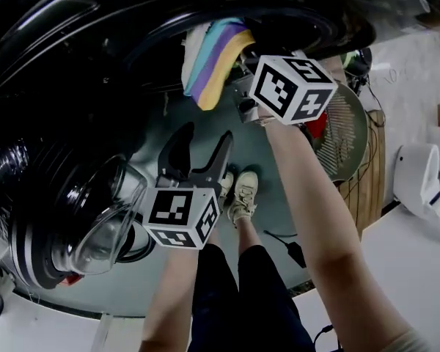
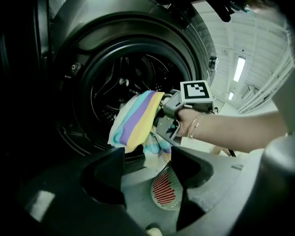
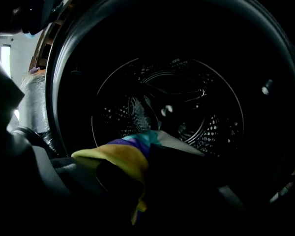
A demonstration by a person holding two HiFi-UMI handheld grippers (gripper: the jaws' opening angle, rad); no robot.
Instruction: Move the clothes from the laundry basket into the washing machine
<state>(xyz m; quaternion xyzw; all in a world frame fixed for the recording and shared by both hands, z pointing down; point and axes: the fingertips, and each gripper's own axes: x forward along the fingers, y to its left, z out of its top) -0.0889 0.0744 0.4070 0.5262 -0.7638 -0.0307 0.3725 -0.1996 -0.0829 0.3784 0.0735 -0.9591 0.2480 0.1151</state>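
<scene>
The cloth [image 1: 214, 57] looks soft and light, pinched at a bunched fold by the right gripper [image 1: 242, 75]; the left gripper [image 1: 202, 152] gapes empty.

The cloth [image 1: 213, 61] sits between the right gripper's [image 1: 240, 73] jaws, at the mouth of the washing machine [image 1: 95, 20]. The left gripper [image 1: 204, 144] is nearer the person (jaws apart). The laundry basket [image 1: 350, 134] stands to the right of both.
</scene>
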